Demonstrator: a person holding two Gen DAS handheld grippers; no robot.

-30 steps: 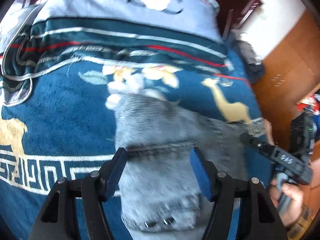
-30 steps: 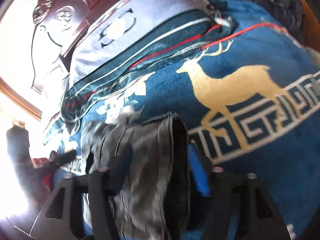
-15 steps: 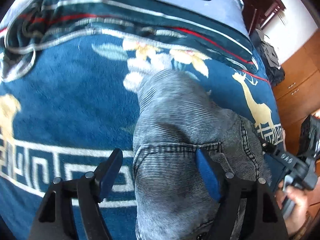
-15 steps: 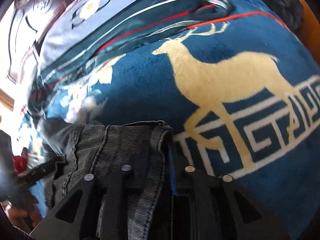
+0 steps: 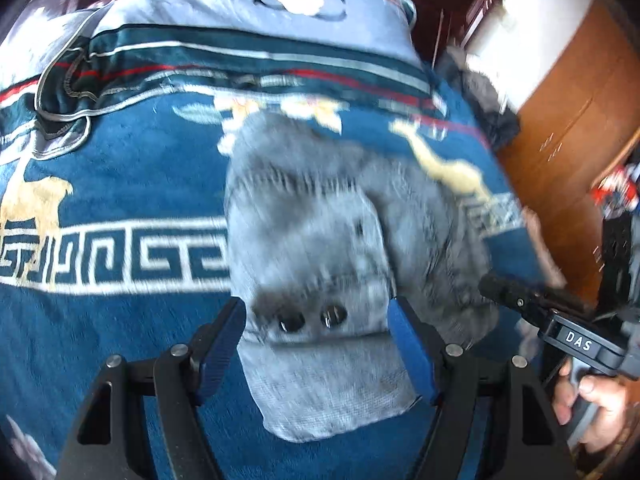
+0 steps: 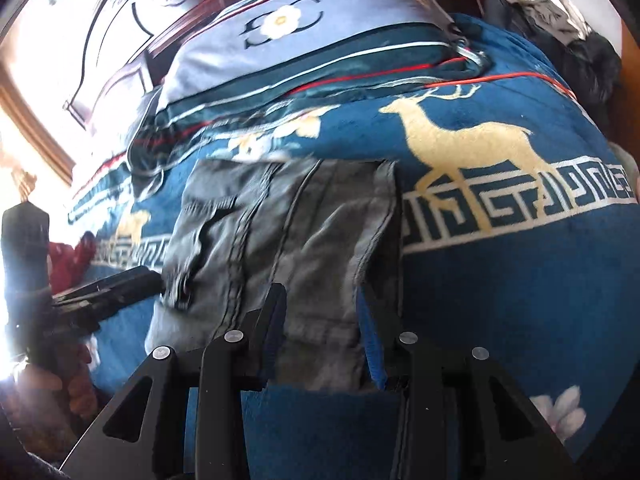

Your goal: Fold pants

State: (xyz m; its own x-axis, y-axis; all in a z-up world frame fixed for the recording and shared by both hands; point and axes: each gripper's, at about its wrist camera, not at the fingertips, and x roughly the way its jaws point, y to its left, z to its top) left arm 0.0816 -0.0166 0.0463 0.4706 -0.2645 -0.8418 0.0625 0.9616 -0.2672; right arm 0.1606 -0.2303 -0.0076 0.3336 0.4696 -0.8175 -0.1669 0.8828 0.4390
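On blanket (image 5: pixel 100 320), folded pants (image 5: pixel 312 240) lengthwise toward pillow (image 5: pixel 200 8), left tongs (image 5: pixel 316 312), right tongs (image 6: pixel 322 300) just opening astride them

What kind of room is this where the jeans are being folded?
Most likely a bedroom. The grey jeans lie on a bed under a blue deer-patterned blanket, with a pillow at its head and a carved dark wooden headboard behind.

Both wrist views look steeply down, close, sharing blurry pants (image 5: pixel 320 240).
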